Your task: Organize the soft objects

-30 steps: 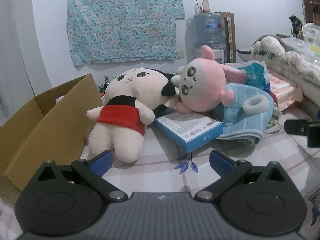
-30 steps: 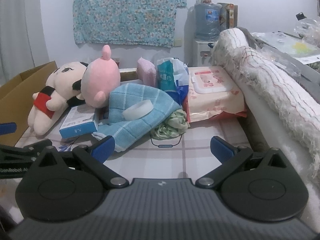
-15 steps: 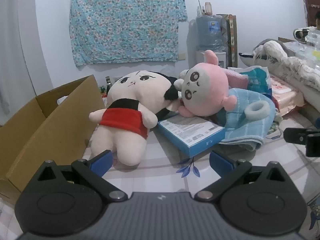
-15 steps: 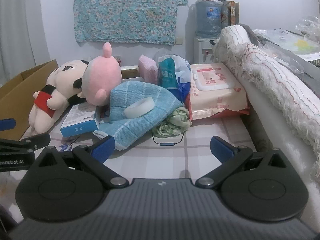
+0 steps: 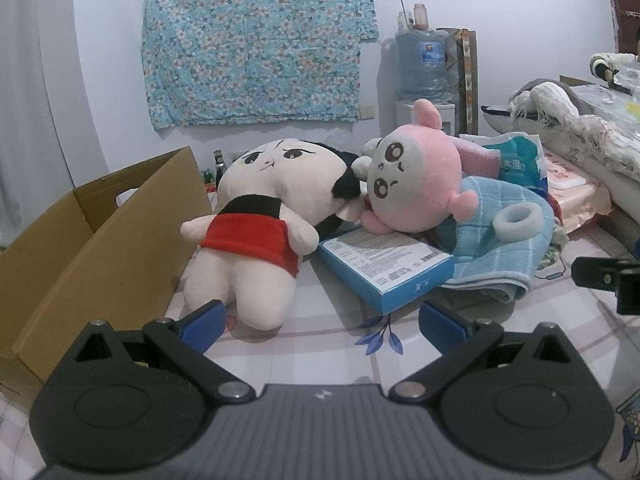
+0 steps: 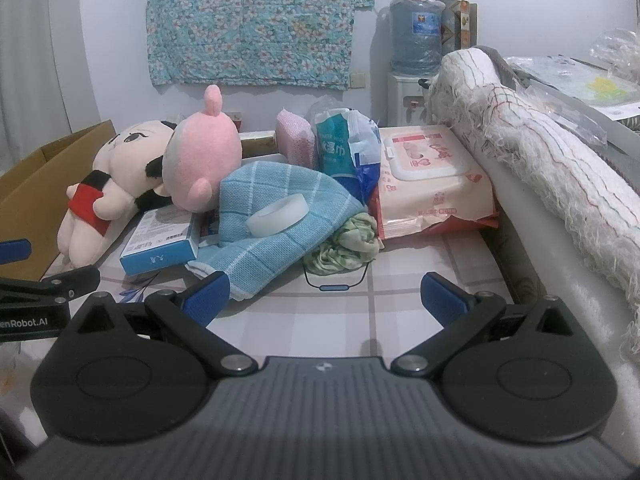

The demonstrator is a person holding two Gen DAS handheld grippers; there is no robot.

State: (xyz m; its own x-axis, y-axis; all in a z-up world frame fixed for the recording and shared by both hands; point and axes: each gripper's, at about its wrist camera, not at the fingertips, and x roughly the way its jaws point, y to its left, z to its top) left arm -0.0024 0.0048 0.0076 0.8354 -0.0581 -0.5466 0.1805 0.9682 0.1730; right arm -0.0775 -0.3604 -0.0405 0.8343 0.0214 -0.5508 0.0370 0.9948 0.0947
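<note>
left gripper (image 5: pixel 319 322) has edged closer to the red-dressed doll (image 5: pixel 256 236), fingers spread, empty; right gripper (image 6: pixel 326 294) spread too; cardboard box (image 5: pixel 80 248) cut off at the left edge

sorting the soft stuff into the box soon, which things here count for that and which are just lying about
For the job:
doll
pink plush
blue towel
green cloth
cardboard box
left hand-held gripper, open
right hand-held gripper, open

Lying about:
blue carton
tape roll
wipes pack
water jug
</note>
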